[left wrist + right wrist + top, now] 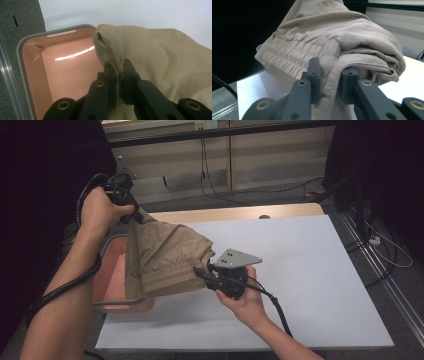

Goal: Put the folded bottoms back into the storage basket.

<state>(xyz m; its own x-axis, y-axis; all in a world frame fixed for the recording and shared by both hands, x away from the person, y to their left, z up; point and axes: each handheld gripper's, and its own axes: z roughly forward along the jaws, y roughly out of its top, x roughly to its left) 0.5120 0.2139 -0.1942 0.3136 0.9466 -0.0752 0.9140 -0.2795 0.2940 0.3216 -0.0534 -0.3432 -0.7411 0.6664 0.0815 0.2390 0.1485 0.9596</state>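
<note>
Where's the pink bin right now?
In the high view the pink bin sits at the table's left edge, under the beige garment held by both grippers.

A shallow pink plastic tray with a grey rim point(106, 270) is sitting at the left edge of the white-topped table point(300, 270), its glossy inside catching light. Behind the table, black cables point(210, 180) are hanging down pale wooden wall panels point(270, 155) onto grey carpeted floor point(390, 285).

Both grippers — left gripper point(131, 215), right gripper point(206, 272) — hold the beige garment point(162, 255) above the pink bin point(111, 285).
</note>
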